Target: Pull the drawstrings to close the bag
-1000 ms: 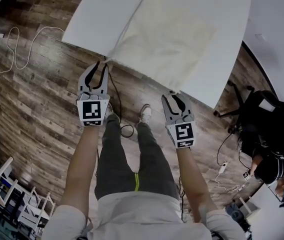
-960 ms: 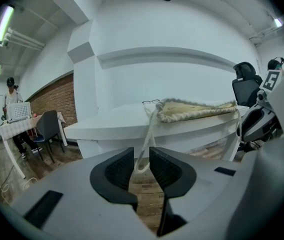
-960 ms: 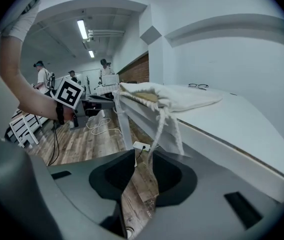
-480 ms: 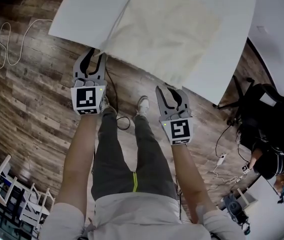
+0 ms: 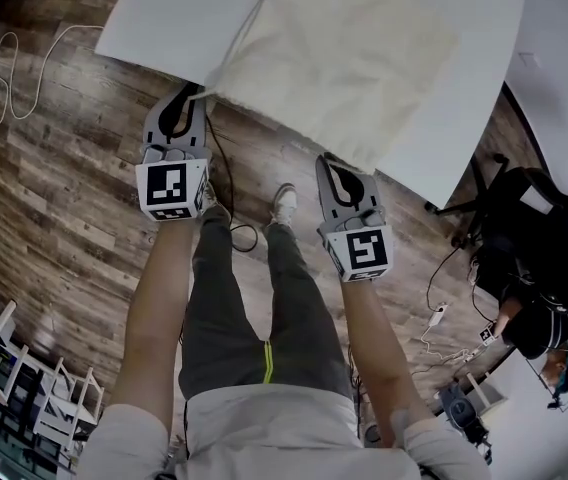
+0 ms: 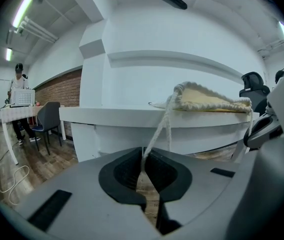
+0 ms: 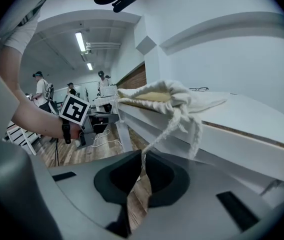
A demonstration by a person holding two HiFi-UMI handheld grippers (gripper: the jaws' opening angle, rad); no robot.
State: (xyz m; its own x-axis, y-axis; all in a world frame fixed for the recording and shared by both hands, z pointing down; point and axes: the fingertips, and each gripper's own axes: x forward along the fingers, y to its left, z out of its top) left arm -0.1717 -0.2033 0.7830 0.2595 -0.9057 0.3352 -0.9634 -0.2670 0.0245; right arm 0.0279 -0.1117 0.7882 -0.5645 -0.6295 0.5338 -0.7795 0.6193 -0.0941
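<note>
A cream cloth bag (image 5: 349, 43) lies flat on the white table (image 5: 164, 23), its mouth along the near edge. My left gripper (image 5: 192, 96) sits at the bag's left corner, just off the table edge. In the left gripper view the white drawstring (image 6: 158, 126) runs taut from the bag (image 6: 207, 96) down into the left gripper (image 6: 143, 159), which is shut on it. My right gripper (image 5: 336, 163) is at the bag's right corner. There the other drawstring (image 7: 167, 126) leads from the gathered bag (image 7: 157, 96) into the right gripper (image 7: 142, 156), also shut on it.
Wood floor lies below the table, with loose cables (image 5: 24, 78) at the left and a black cable (image 5: 249, 236) by my shoes. A black office chair (image 5: 524, 218) and a person (image 5: 539, 333) are at the right. White chairs (image 5: 24, 368) stand at the lower left.
Both grippers stood open a second ago and have shut on the drawstrings at the bag's two near corners. The bag's mouth edge is slightly more gathered.
</note>
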